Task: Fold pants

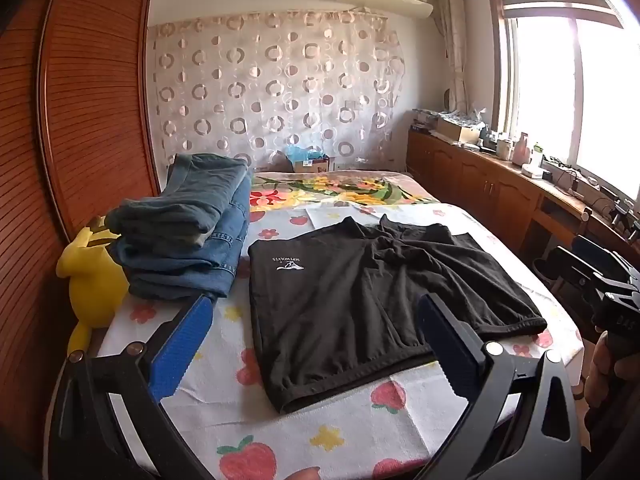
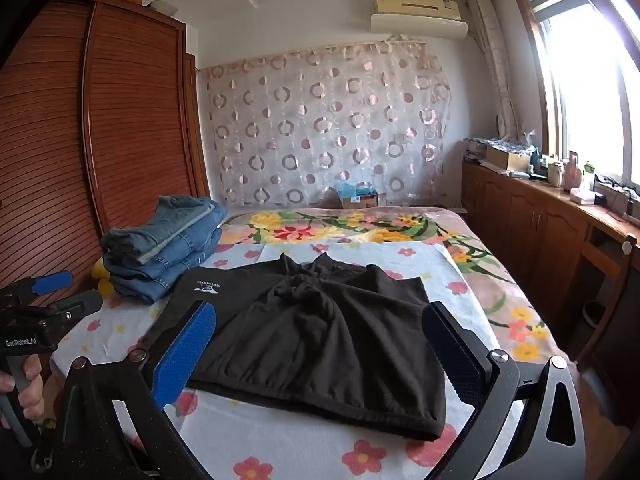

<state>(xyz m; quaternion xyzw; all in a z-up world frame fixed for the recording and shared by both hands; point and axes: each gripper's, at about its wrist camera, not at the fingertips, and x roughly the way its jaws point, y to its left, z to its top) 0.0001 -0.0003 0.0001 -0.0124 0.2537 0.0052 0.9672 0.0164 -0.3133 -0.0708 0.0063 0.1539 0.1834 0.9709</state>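
Black knit shorts (image 1: 360, 300) with a small white logo lie spread flat on the strawberry-print white sheet (image 1: 332, 432), beside a stack of folded blue denim jeans (image 1: 188, 232). We hold the left gripper (image 1: 308, 344) and right gripper (image 2: 320, 352) above the near hem, both sets of jaws wide apart and empty. We risk pinching the sheet along with the hem, or nudging the jeans. The bunched crotch hides how the layers lie, and we cannot read the far waistband.
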